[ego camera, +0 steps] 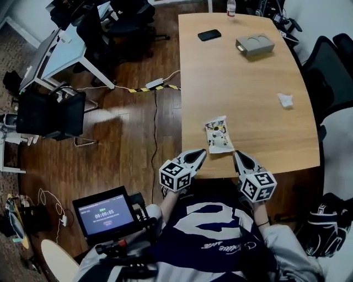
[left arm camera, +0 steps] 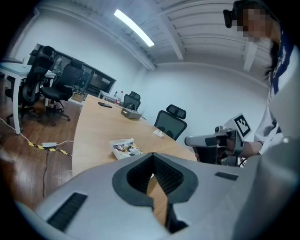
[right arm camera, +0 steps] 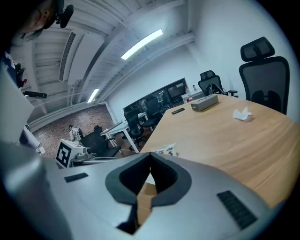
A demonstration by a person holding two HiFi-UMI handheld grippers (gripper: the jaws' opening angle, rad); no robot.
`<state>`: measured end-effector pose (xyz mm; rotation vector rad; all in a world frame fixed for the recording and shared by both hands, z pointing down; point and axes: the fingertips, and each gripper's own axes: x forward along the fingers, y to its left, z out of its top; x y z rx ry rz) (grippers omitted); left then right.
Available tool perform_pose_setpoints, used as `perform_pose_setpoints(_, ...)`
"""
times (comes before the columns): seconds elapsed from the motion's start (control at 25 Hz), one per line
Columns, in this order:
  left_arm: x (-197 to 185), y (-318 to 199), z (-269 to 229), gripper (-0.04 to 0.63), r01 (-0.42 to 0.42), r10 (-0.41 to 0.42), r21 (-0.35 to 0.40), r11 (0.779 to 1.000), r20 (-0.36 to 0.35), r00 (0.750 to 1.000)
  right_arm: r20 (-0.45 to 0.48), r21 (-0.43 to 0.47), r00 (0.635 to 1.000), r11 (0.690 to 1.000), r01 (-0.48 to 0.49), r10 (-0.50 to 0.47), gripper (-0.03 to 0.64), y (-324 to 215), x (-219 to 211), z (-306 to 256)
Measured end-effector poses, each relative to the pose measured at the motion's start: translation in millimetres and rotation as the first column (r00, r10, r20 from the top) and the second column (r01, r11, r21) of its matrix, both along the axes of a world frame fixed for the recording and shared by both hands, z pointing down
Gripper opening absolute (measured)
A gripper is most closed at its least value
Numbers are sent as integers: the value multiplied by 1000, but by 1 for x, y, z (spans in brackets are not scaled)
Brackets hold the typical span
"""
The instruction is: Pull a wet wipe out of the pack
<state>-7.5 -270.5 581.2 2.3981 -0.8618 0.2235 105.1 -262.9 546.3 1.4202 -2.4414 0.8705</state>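
Note:
A wet wipe pack (ego camera: 217, 135) with a printed white wrapper lies flat on the wooden table (ego camera: 242, 82), close to its near edge. It also shows in the left gripper view as a pack (left arm camera: 125, 148) just beyond the jaws, and the pack (right arm camera: 165, 150) peeks over the jaws in the right gripper view. My left gripper (ego camera: 202, 152) hovers at the table edge just left of the pack, its jaws shut with nothing in them. My right gripper (ego camera: 237, 154) sits just right of the pack, also shut and holding nothing. Neither gripper touches the pack.
A crumpled white tissue (ego camera: 285, 100) lies at the table's right. A grey box (ego camera: 254, 44), a black phone (ego camera: 209, 34) and a bottle (ego camera: 231, 7) are at the far end. Office chairs (ego camera: 331, 71) stand along the right side. A screen (ego camera: 105, 213) sits low left.

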Motion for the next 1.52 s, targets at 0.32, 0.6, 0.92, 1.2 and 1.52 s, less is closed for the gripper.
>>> perform_pose_setpoints(0.32,31,-24,23,2,34,-32,-62,997,37,999,9,-25,990,989,143,-143,-6,-50,4,8)
perform_pose_setpoints(0.6,40,-34,41,2,82,-74,-108,991,75,994,0,-51,965,963,263,-264,-6,-67,-10,11)
perform_pose_setpoints(0.92,59,-37,85,2,116,-82,-157,981,205,975,-32,-62,919,918,391,-393,-6,-80,-12,33)
perform_pose_setpoints(1.2,64,-25,94,2,49,26,-201,978,353,935,-183,-51,811,829,557,-556,30,-83,-43,45)
perform_pose_setpoints(1.52,66,-32,103,0,3,83,-206,979,408,909,-364,-91,579,647,757,-729,89,-97,-84,80)
